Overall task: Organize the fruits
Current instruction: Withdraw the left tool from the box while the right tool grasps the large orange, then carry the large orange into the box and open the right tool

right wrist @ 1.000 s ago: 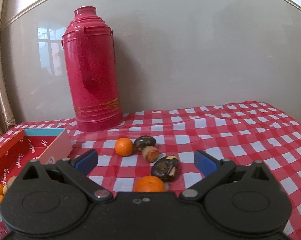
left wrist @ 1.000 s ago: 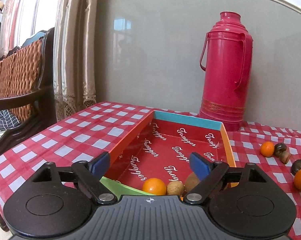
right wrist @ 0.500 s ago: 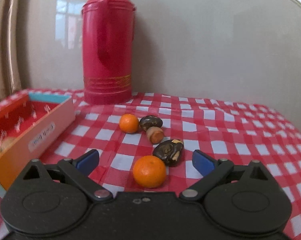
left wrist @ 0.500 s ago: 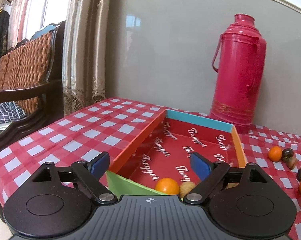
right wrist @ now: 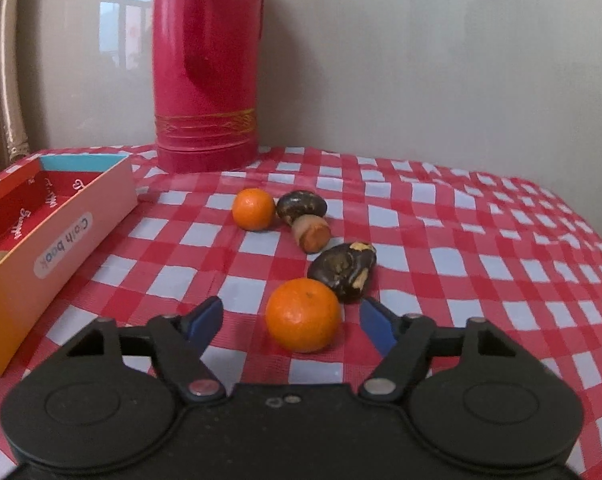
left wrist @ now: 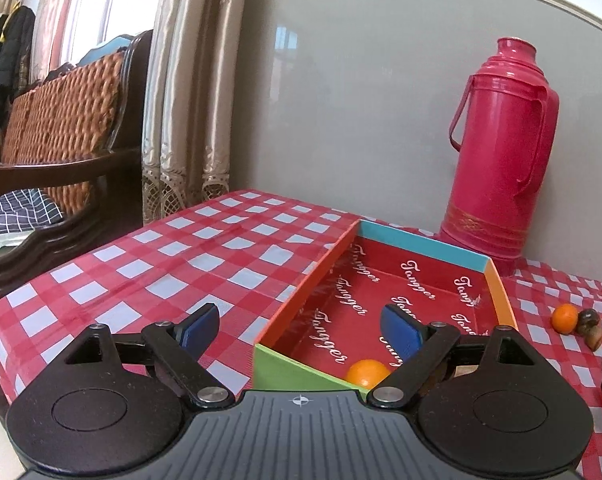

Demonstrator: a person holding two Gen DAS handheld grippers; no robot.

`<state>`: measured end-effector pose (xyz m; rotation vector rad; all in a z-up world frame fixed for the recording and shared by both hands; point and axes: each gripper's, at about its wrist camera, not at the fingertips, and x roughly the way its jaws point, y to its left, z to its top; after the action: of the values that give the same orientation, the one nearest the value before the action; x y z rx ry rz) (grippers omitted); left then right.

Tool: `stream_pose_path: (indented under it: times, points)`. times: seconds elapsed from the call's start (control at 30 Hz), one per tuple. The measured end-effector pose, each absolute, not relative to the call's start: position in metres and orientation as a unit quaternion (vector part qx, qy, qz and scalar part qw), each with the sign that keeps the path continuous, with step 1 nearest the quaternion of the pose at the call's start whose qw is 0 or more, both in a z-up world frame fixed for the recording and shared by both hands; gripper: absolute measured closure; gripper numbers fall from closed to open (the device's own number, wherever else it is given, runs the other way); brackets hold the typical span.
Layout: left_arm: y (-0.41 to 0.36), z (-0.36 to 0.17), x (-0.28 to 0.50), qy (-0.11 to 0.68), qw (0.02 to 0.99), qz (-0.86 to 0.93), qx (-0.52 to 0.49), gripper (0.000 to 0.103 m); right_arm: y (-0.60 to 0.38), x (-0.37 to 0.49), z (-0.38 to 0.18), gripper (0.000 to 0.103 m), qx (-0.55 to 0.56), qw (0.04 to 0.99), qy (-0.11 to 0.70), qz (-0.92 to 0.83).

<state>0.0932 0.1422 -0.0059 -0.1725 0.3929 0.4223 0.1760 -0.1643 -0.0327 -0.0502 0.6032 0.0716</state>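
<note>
Right wrist: tool [right wrist: 291,318] wide around orange [right wrist: 302,314]

The left gripper [left wrist: 299,332] filled the lower part of its frame: a black plastic body with two rounded lobes, each bearing a shallow circular recess, and a ribbed grey centre panel marked with a small white crosshair. Black linkage arms with silver rivets carried blue pads [left wrist: 397,330]. The right gripper [right wrist: 291,318], low in its frame, was matt black too, with blue fingertips [right wrist: 205,318] and two small round marks at centre.
</note>
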Motion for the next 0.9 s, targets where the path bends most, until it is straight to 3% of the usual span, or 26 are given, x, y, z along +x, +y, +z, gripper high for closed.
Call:
stream_pose_path:
  times: [0.07,0.2,0.23,0.9]
  points:
    - [0.144,-0.006,0.093,0.195,0.955,0.207,-0.086,0.016,-0.165,0.178,-0.034,0.043,-0.021,0.952,0.302,0.034]
    - [0.146,-0.006,0.093,0.196,0.955,0.207,-0.086,0.016,-0.164,0.184,-0.039,0.068,-0.021,0.947,0.320,0.028]
    - [0.147,-0.006,0.092,0.195,0.955,0.206,-0.087,0.016,-0.164,0.185,-0.039,0.069,-0.018,0.947,0.320,0.031]
    - [0.173,-0.007,0.075,0.193,0.950,0.229,-0.091,0.016,-0.131,0.171,-0.009,0.070,-0.009,0.958,0.279,0.065]
